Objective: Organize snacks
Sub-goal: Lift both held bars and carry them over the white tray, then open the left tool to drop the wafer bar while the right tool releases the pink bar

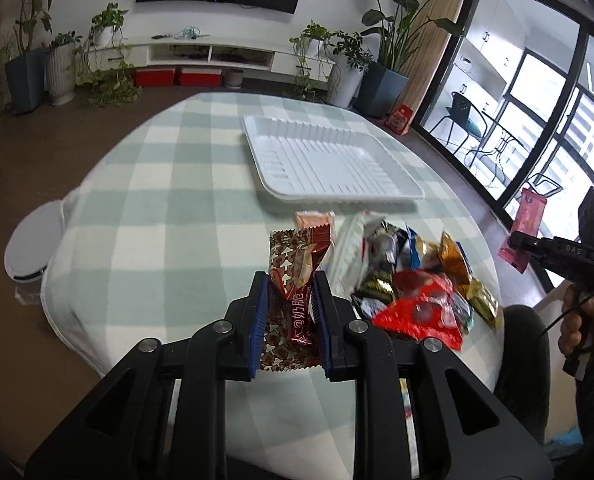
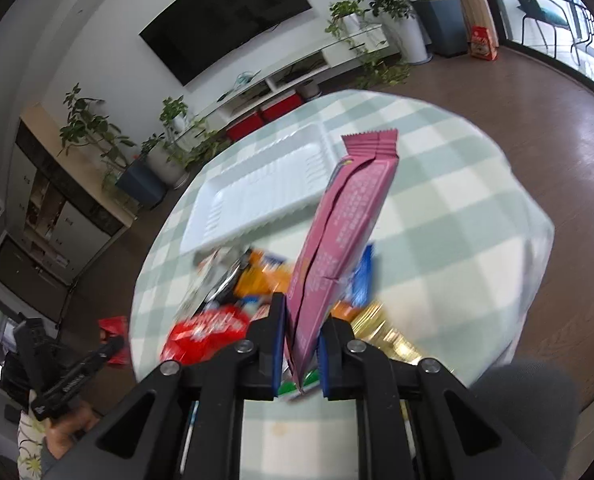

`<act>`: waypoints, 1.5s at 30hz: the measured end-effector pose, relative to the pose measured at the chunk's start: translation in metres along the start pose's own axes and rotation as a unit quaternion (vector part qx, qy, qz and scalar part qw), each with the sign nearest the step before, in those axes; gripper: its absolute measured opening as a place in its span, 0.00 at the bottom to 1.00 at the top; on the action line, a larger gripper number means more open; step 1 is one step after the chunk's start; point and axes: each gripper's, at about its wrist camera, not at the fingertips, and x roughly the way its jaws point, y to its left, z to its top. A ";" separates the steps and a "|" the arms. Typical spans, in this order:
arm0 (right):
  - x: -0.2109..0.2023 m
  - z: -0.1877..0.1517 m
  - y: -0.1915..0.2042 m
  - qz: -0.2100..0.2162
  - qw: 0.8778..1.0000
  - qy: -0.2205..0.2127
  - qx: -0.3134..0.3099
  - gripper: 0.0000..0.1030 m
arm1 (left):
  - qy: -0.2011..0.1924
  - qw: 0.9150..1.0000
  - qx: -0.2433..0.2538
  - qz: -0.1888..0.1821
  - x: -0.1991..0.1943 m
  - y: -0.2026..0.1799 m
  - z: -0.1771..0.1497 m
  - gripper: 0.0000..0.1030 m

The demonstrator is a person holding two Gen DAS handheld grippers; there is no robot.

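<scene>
Both tongs grip 1 packet each: the left tongs (image 1: 289, 300) clamp a brown patterned foil snack packet (image 1: 293, 280), the right tongs (image 2: 301, 346) a long pink wrapper (image 2: 345, 236). The empty white ribbed plastic tray (image 1: 329, 160) lies straight ahead on the bench, nearer the left.

The desk (image 1: 169, 184) wears a cloth checked in pale green and white, and the tray (image 1: 329, 160) on it is plain white with ribbed lines. The left tool (image 1: 290, 312) — black, with blue pads (image 1: 259, 320) — grips a dark red wrapper (image 1: 293, 300) printed in a brown-and-cream pattern with white characters, beside a red packet (image 1: 421, 312) and a gold one (image 1: 457, 268). The right tool (image 2: 301, 344), black and blue too, pinches a pink wrapper (image 2: 345, 232) with small white print.
</scene>
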 end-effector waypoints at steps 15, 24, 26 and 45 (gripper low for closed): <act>0.112 0.132 0.033 0.016 0.994 0.073 -0.077 0.14 | -0.004 0.994 0.088 0.061 0.088 -0.031 0.158 0.19; 0.194 0.129 0.063 0.024 0.979 0.149 -0.138 0.14 | 0.030 0.992 0.108 0.063 0.163 -0.047 0.177 0.19; 0.201 0.129 0.065 0.028 0.977 0.157 -0.144 0.14 | 0.036 0.991 0.111 0.061 0.174 -0.049 0.176 0.19; 0.241 0.115 0.076 -0.045 0.960 0.170 -0.218 0.14 | 0.092 0.986 0.123 0.072 0.252 -0.051 0.162 0.19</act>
